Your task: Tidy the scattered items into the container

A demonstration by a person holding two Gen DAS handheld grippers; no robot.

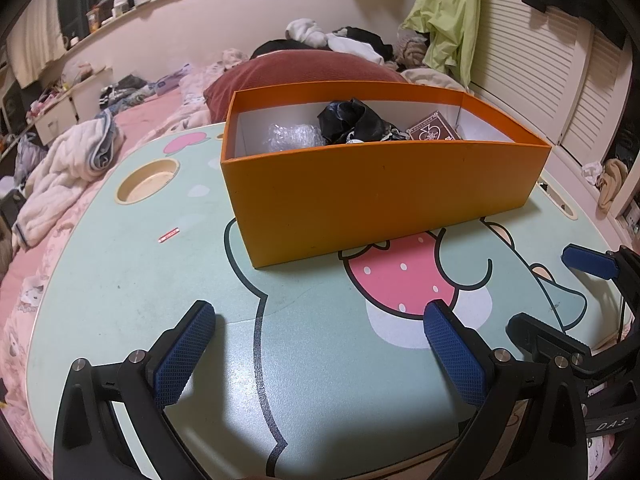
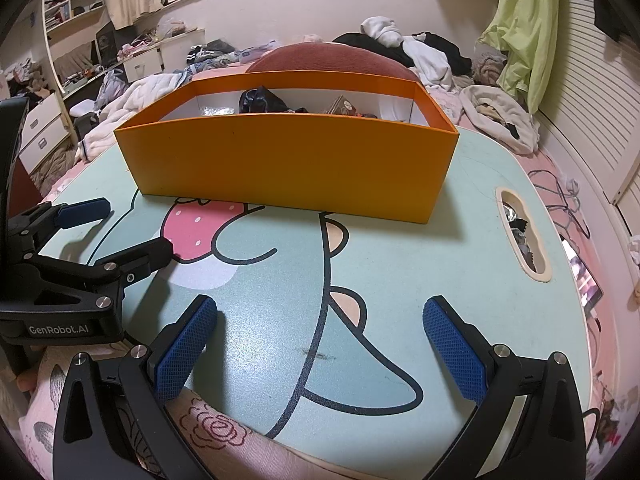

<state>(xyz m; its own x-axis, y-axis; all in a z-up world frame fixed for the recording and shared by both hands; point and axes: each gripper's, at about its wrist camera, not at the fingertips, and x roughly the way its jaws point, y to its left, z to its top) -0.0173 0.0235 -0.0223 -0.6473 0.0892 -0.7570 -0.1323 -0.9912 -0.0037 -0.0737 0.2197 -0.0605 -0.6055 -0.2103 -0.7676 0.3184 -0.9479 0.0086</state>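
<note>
An orange box [image 1: 380, 196] [image 2: 288, 164] stands on the mint cartoon-print lap table [image 1: 160, 280] [image 2: 400, 280]. Inside it lie a crumpled black bag [image 1: 352, 120] [image 2: 262, 100], a clear bubble-wrap piece [image 1: 290, 138] and a dark red card pack [image 1: 434, 130] [image 2: 342, 106]. A small red-and-white strip [image 1: 168, 236] lies on the table left of the box. My left gripper [image 1: 320, 324] is open and empty above the table's near side. My right gripper [image 2: 320, 320] is also open and empty. The left gripper [image 2: 132, 228] shows at the left of the right wrist view.
The table has a round cup recess [image 1: 148, 182] at its left and an oval handle slot [image 2: 524, 236] at its right. It sits on a bed with pink bedding [image 1: 132, 120], a red pillow [image 1: 300, 68] behind the box, and piled clothes [image 2: 420, 52].
</note>
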